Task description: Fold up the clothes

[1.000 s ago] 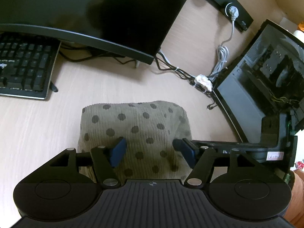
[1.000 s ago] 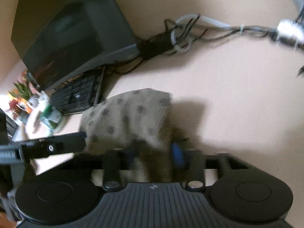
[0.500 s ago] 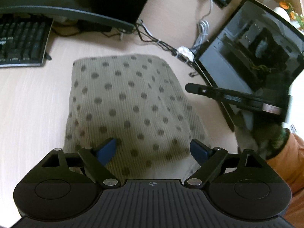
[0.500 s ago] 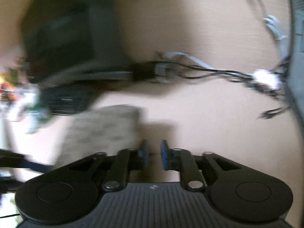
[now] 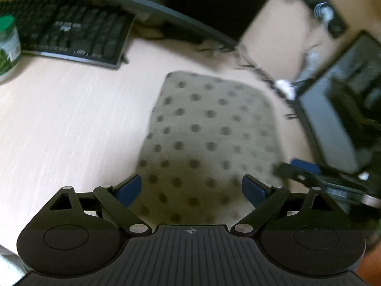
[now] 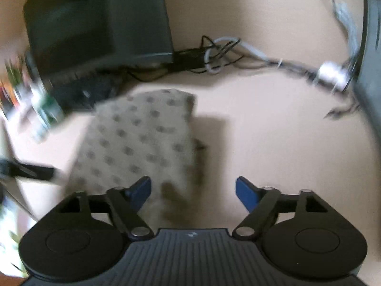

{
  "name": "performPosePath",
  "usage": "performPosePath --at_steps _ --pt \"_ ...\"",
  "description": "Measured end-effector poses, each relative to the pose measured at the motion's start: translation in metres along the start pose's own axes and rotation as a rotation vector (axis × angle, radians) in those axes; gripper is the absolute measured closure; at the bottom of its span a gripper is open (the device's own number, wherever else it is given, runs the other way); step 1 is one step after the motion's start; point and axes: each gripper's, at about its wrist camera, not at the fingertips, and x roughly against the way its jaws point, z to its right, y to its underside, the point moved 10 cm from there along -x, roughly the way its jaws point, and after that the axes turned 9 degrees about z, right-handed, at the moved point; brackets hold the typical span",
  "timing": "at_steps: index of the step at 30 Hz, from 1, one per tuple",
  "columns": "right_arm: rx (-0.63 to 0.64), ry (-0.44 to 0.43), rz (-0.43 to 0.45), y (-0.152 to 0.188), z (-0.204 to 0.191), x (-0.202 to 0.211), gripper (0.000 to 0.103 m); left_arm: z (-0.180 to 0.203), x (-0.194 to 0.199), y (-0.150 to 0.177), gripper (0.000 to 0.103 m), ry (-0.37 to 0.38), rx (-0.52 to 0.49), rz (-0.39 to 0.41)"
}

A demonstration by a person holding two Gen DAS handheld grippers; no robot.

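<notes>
So, biggest thing first: the desk [image 5: 59, 124] is light wood and crowded along the back, with a monitor [image 5: 166, 4] and keyboard [image 5: 71, 35] at the rear and an open PC case [image 5: 338, 119] on the right, so my only working patch is the bare middle. That is probably why the garment sits there.

Garment [image 5: 209, 143] is the olive polka-dot piece, lying flat on the desk as a compact rounded rectangle. I judge it already folded at least once; edges look stacked on the right side in the right wrist view [image 6: 142, 138], though blur stops me counting layers.

Cable bundle [image 6: 223, 54] runs behind it, apart from the cloth, so no snag risk right now.

Left gripper [image 5: 191, 188] hangs over the near edge of the garment, jaws spread wide, nothing between them. Likely positioned to straddle that edge for a next pinch or a press.

Right gripper [image 6: 193, 189] is also spread wide and empty, over the garment's right edge; its left finger is above cloth, its right finger above bare desk. In the left view its tip [image 5: 302, 169] shows at the cloth's right side.

Green-lidded jar [image 5: 8, 47] sits far left, well apart.
</notes>
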Motion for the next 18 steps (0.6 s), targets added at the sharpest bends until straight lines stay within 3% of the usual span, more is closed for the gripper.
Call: performPosePath --at_steps 2,5,9,13,18 --pt "-0.001 -0.028 -0.032 0.012 -0.009 -0.011 0.029 0.003 -0.012 0.0 0.017 -0.029 -0.031 -0.005" --pt "0.069 -0.058 -0.019 0.02 -0.023 -0.029 0.038 0.003 -0.02 -0.002 0.02 -0.073 -0.093 -0.007" --pt "0.235 -0.096 0.051 0.003 -0.054 -0.059 0.039 -0.012 -0.016 -0.019 0.025 -0.143 -0.132 0.029" --pt "0.255 -0.167 0.05 -0.017 -0.085 -0.102 0.039 -0.039 -0.016 -0.036 0.023 -0.22 -0.117 0.06" --pt "0.34 -0.136 0.08 -0.037 -0.102 -0.115 0.032 -0.055 0.004 -0.063 0.024 -0.264 -0.163 0.112"
